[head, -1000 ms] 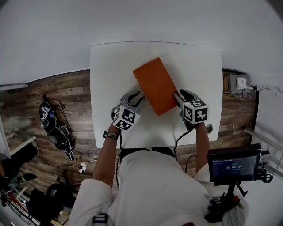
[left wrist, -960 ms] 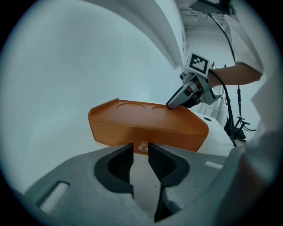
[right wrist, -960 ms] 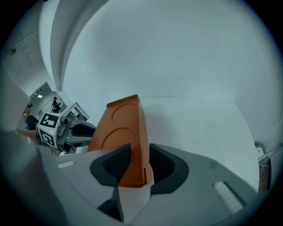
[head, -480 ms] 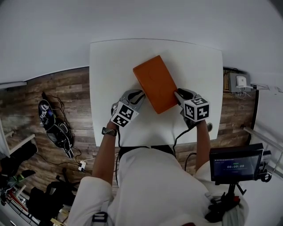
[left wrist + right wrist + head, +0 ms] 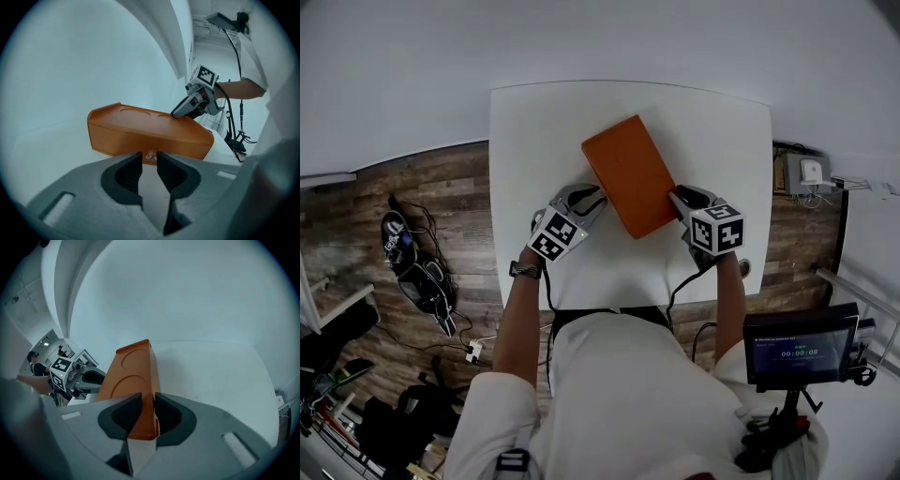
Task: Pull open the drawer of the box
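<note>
An orange box lies slantwise on the white table. My left gripper stands at its left long side. In the left gripper view a small clear knob on the box's front sits between the left gripper's tips. Those jaws have just been opening and stand slightly off the knob. My right gripper is at the box's near right corner. Its jaws have closed on the orange edge there. Each gripper shows in the other's view: right, left.
The table's near edge runs just in front of the person's body. A small monitor on a stand is at the lower right. Bags and cables lie on the wooden floor at left. A wall box is beyond the table's right edge.
The left gripper's marker cube has shifted a little left and up as the wrist turned. The box and the right gripper stay where they were.
</note>
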Action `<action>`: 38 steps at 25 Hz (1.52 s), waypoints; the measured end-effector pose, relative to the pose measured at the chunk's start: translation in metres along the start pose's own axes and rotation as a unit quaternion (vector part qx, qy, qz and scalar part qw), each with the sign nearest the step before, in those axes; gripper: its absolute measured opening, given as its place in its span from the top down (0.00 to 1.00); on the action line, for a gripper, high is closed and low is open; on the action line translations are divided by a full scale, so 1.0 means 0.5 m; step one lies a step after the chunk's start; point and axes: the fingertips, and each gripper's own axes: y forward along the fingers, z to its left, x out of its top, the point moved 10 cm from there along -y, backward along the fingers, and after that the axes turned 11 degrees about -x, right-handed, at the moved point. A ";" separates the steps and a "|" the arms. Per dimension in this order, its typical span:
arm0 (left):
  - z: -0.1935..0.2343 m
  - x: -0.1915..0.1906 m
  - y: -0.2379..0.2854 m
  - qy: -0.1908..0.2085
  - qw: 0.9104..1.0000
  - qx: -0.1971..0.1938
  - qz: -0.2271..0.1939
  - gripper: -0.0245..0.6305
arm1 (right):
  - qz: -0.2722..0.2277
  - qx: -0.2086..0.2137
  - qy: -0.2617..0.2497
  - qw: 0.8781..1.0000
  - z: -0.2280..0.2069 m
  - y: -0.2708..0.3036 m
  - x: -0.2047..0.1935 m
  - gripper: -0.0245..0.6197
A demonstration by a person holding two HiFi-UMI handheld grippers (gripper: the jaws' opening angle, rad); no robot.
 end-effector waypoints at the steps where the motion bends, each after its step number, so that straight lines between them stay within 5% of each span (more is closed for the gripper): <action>1: 0.001 -0.001 0.001 0.004 1.000 -0.005 0.004 0.81 | 0.000 0.000 0.000 1.000 0.000 0.000 0.000 0.82; 11: 0.000 0.002 0.024 0.037 0.999 -0.011 0.029 0.80 | 0.000 -0.005 0.006 1.000 -0.003 0.002 0.001 0.82; 38: 0.008 -0.015 0.007 0.009 0.999 -0.004 0.036 0.85 | -0.001 -0.025 0.016 1.000 -0.011 0.015 0.001 0.81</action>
